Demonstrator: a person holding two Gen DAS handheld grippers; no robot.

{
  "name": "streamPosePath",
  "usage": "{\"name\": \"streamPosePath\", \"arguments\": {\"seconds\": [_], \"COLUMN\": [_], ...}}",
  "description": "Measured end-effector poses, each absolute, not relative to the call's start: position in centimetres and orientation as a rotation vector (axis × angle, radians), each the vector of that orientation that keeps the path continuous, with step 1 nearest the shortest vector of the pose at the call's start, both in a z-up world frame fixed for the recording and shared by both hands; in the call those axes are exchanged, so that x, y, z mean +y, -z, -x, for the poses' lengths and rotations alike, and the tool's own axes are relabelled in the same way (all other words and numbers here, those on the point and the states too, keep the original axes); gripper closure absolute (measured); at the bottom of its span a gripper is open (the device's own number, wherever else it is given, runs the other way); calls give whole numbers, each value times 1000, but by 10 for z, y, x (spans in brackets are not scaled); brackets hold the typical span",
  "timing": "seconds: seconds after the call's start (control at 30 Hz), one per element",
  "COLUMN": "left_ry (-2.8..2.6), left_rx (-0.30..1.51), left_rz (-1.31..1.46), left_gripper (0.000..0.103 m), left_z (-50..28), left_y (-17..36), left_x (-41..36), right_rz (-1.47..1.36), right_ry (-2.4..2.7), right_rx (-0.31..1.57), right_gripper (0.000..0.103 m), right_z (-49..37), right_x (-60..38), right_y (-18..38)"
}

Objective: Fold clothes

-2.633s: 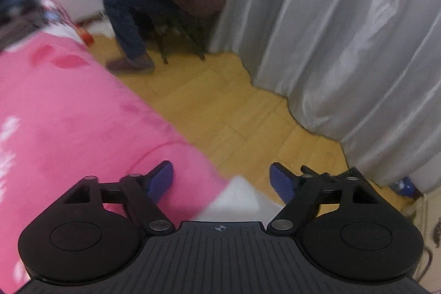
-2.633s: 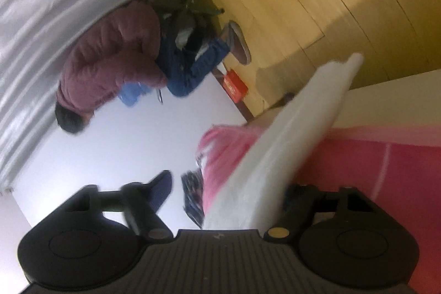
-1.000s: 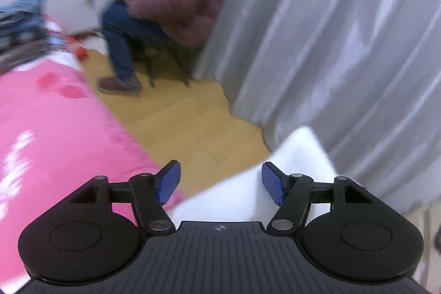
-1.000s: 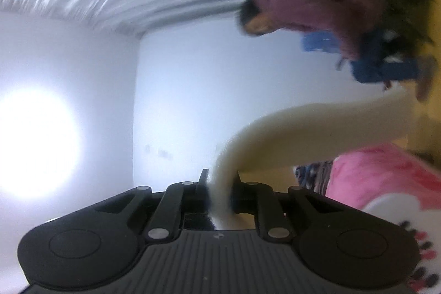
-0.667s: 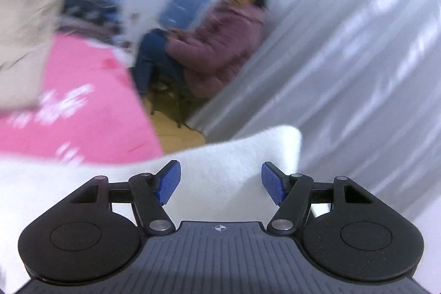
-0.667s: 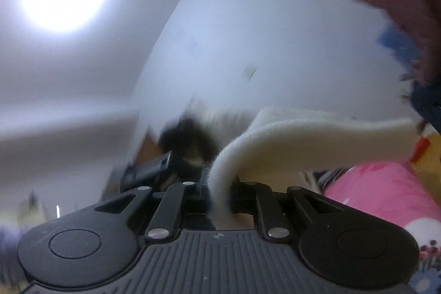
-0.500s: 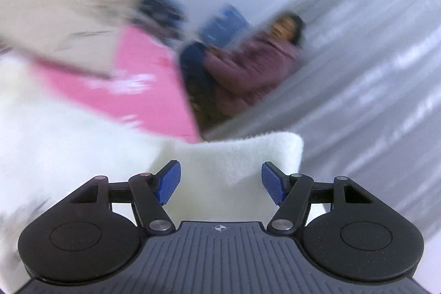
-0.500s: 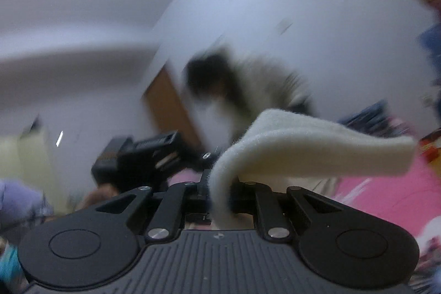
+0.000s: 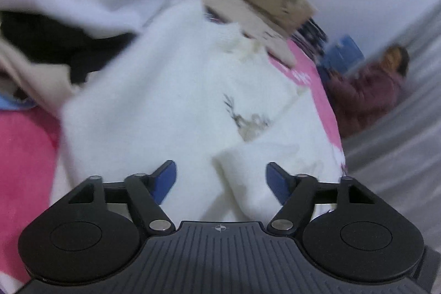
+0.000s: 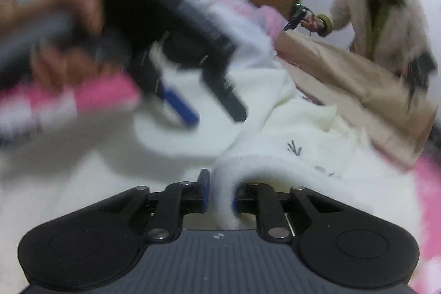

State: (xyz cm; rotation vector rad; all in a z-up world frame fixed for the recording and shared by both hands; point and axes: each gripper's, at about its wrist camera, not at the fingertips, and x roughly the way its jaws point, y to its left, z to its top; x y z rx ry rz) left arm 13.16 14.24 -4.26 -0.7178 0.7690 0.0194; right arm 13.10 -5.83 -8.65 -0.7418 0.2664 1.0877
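Observation:
A white knit sweater (image 9: 171,106) with a small grey deer print lies spread on the pink bed cover (image 9: 24,156). My left gripper (image 9: 220,178) is open just above it, with a folded sleeve end between the blue pads but not clamped. My right gripper (image 10: 220,197) is shut on a thick fold of the white sweater (image 10: 289,156), which arches up from the jaws. The left gripper also shows blurred in the right wrist view (image 10: 193,106), held by a hand.
A beige garment (image 10: 358,90) lies across the far side of the bed, handled by another person in a pale fur coat (image 10: 380,13). A seated person in a maroon jacket (image 9: 366,90) is by the grey curtain (image 9: 408,128).
Both grippers have swung from the floor and ceiling down over the bed. The white sweater, held up before, now lies spread on the bed. The right gripper has stayed shut on its fold.

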Motion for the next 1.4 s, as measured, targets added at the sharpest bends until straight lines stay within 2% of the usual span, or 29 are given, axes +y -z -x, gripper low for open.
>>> {"name": "streamPosePath", "arguments": {"seconds": [0.03, 0.17, 0.2, 0.23, 0.27, 0.4, 0.47, 0.57, 0.63, 0.67, 0.7, 0.8, 0.87, 0.9, 0.93, 0.97, 1.17, 1.3, 1.4], "left_ry": [-4, 29, 19, 5, 1, 15, 19, -18, -34, -13, 18, -33, -39, -65, -133, -178, -288, -264, -289], "left_rx": [765, 696, 689, 685, 691, 737, 705, 552, 473, 471, 490, 566, 575, 602, 656, 696, 766, 778, 804], "left_rz": [709, 670, 664, 657, 641, 636, 661, 636, 520, 471, 443, 476, 580, 615, 634, 655, 770, 811, 727], "left_gripper": [26, 26, 26, 25, 25, 25, 25, 24, 6, 4, 6, 25, 25, 45, 92, 99, 99, 90, 76], "left_z": [-129, -121, -114, -107, -104, -97, -87, -61, -46, -44, -46, -51, -43, -41, -40, -36, -7, 0, 11], "left_y": [42, 38, 37, 36, 36, 36, 31, 7, -10, -15, -15, -5, 4, 10, 19, 28, 67, 79, 60], "left_x": [140, 133, 134, 136, 137, 138, 139, 133, 120, 113, 108, 109, 118, 122, 127, 133, 162, 173, 167], "right_rz": [843, 1077, 1097, 1121, 1158, 1340, 1361, 1398, 1441, 1461, 1479, 1514, 1522, 1526, 1526, 1524, 1344, 1084, 859], "right_ry": [-1049, -996, -1008, -1026, -1035, -1009, -1026, -1047, -1057, -1062, -1067, -1071, -1063, -1058, -1056, -1055, -1103, -1163, -1162], "right_rx": [194, -17, -47, -77, -115, -265, -245, -215, -196, -184, -186, -208, -215, -220, -220, -218, -124, 43, 221], "right_gripper": [63, 60, 57, 49, 48, 50, 50, 50, 51, 51, 51, 52, 52, 52, 53, 54, 51, 49, 48], "right_z": [-115, -62, -53, -43, -33, -12, -15, -19, -19, -18, -17, -11, -9, -8, -6, -4, 2, -18, -53], "right_x": [-55, -53, -54, -56, -57, -60, -60, -58, -55, -54, -53, -52, -55, -56, -58, -60, -84, -117, -140], "right_y": [95, 110, 111, 112, 116, 138, 136, 133, 132, 132, 132, 132, 132, 133, 133, 132, 114, 91, 63]}}
